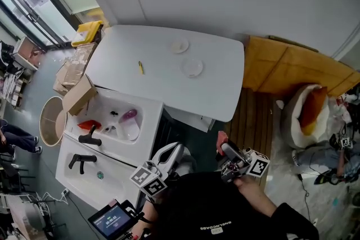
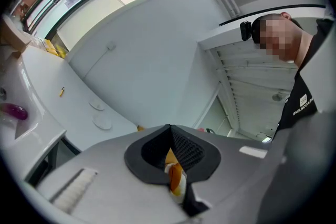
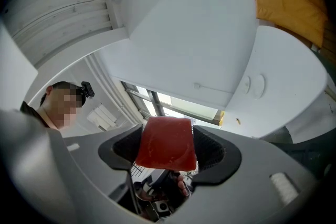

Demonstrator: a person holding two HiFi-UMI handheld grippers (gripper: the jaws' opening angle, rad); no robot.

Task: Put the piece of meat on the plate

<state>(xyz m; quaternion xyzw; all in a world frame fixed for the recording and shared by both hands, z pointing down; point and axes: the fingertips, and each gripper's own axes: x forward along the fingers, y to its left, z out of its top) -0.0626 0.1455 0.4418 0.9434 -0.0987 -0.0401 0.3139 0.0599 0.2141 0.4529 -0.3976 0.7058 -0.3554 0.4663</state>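
A red block of meat sits between the pads of my right gripper, which is shut on it. In the head view that gripper is low at centre right, short of the white table, with the meat at its tip. Two small white plates lie on the table, far from both grippers. My left gripper is beside the sink counter. Its jaws meet, and a small orange-and-white bit shows in the gap lower down; what it is I cannot tell.
A yellow item lies on the table's left part. A white sink with a black tap and dishes is at the left. Cardboard boxes, a round bin and a brown bench stand around.
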